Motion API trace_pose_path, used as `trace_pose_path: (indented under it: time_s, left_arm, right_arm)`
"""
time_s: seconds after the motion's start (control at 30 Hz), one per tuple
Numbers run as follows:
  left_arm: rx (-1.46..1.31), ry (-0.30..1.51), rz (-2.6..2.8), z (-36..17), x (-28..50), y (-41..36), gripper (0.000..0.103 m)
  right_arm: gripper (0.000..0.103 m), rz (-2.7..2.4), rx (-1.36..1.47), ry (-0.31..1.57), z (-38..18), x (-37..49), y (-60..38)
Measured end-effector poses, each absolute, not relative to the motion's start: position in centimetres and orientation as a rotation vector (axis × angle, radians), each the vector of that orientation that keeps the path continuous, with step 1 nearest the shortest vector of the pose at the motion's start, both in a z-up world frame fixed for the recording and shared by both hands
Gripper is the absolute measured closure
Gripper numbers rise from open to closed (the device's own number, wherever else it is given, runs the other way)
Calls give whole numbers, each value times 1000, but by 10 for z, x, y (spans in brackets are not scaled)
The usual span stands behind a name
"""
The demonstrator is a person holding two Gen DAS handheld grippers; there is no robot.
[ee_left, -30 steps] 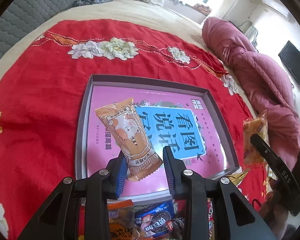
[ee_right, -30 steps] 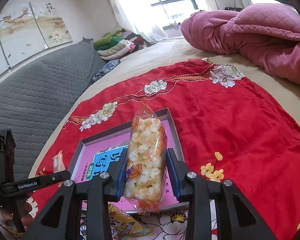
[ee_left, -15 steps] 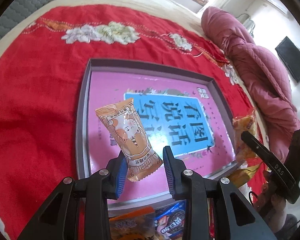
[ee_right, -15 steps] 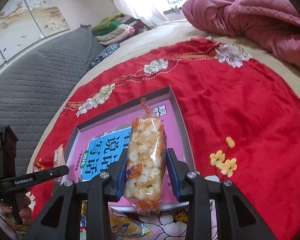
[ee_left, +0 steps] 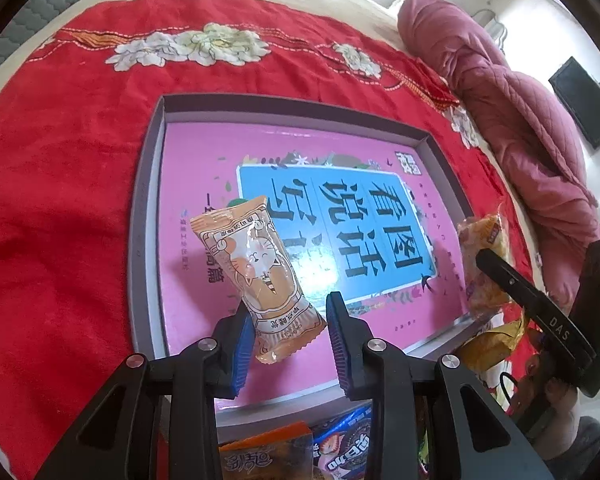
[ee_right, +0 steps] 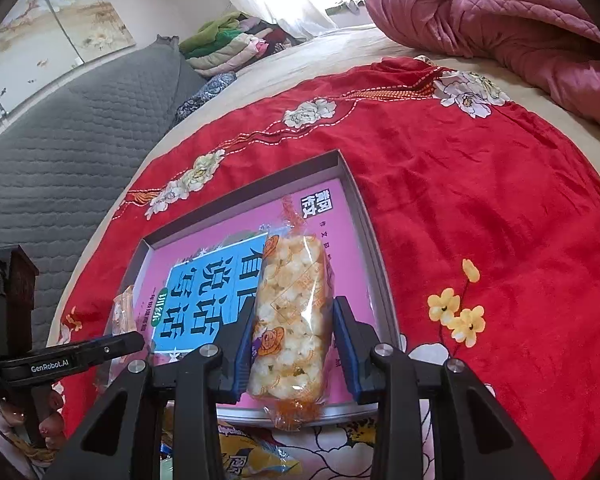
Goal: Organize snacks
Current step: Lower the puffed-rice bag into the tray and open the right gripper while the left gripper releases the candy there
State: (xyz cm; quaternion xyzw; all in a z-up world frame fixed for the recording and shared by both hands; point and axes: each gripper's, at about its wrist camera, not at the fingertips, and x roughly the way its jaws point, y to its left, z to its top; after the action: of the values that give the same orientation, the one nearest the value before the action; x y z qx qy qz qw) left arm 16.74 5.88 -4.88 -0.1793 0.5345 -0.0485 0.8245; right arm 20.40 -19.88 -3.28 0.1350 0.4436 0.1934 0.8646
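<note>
A shallow grey-rimmed tray [ee_left: 144, 220] with a pink bottom and a blue panel lies on the red flowered cloth [ee_left: 60, 160]. My left gripper [ee_left: 290, 332] is shut on the lower end of an orange cat-print snack packet [ee_left: 256, 272], which hangs tilted just above the tray's near left part. My right gripper [ee_right: 292, 336] is shut on a clear bag of puffed rice snack [ee_right: 290, 312], upright over the tray's near right corner [ee_right: 376, 264]. In the left wrist view the same bag [ee_left: 484, 264] shows at the tray's right edge.
Several loose snack packs lie on the cloth in front of the tray's near rim: an orange one [ee_left: 268, 456], a blue one [ee_left: 348, 452] and a yellow one [ee_right: 252, 460]. A pink quilt [ee_right: 500, 12] is heaped at the right. A grey padded headboard [ee_right: 60, 140] runs along the left.
Both grippers have sunk toward the tray and tipped further down, each keeping its snack. The tray now fills more of both views.
</note>
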Motion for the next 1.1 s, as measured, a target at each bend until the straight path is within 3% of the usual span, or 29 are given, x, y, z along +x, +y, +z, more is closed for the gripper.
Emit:
trace_pose_path:
  time_s: [0.67,1.1]
  left_arm:
    - [-386,1179,-120,-57,168,58,66]
    - [-407,1188,-122,-54,167,61,59]
  right_arm:
    - [65,356,280,966,-34,204,-202]
    - [65,318,283,958,-28,201,-209]
